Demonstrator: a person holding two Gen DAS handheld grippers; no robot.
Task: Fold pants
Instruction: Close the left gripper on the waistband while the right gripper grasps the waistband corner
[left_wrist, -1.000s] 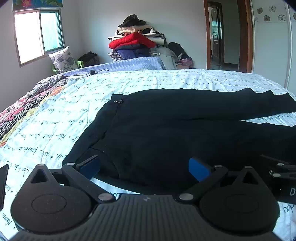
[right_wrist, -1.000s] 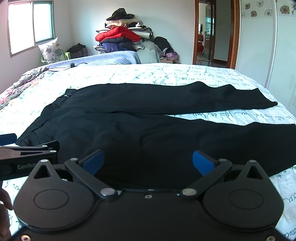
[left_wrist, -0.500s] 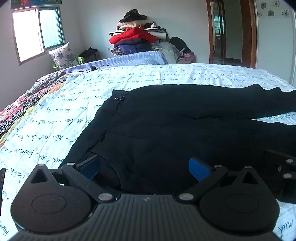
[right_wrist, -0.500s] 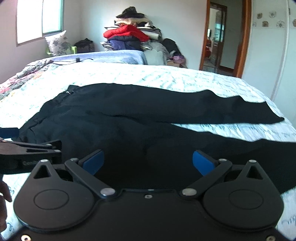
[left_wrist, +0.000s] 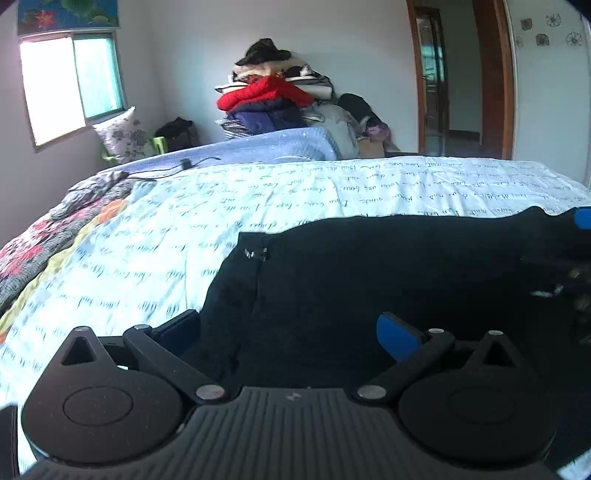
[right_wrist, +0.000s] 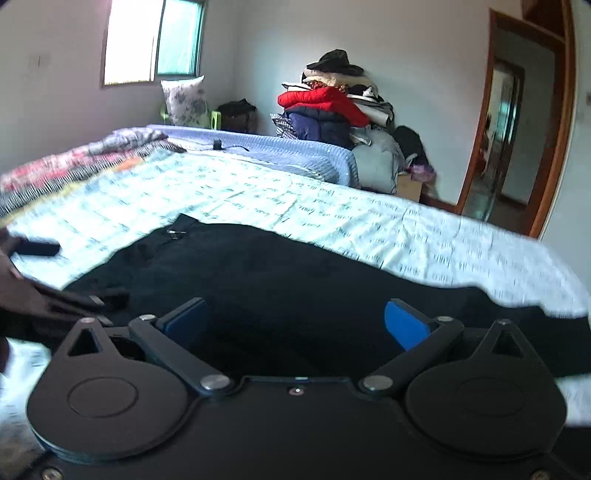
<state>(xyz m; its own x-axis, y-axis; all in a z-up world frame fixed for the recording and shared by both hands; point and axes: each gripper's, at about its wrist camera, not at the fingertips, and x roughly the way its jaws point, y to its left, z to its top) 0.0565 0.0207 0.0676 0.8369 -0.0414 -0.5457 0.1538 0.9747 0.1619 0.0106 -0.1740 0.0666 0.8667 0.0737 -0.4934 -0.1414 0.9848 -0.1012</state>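
Both claws — your left gripper (left_wrist: 290, 326) and right gripper (right_wrist: 295, 317) — hang released over the black fabric pants (left_wrist: 369, 280) spread just ahead on the script-printed white bedsheet (left_wrist: 147, 266), so pinch only the near edge.

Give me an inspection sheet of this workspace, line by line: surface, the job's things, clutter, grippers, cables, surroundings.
Surface: bed covered with a pale sheet printed with script.
Job's things: black pants lying spread on the sheet, metal clasp at the waistband showing; not yet folded.
Clutter: striped and floral blanket bunched at the bed's left edge; blue quilt at the far end.
Grippers: left gripper open, low over the waistband end; right gripper open, low over the pants; neither holds cloth.
Cables: thin black cable with a small plug on the far part of the bed.
Surroundings: clothes pile against the wall, floral pillow, window, open doorway.
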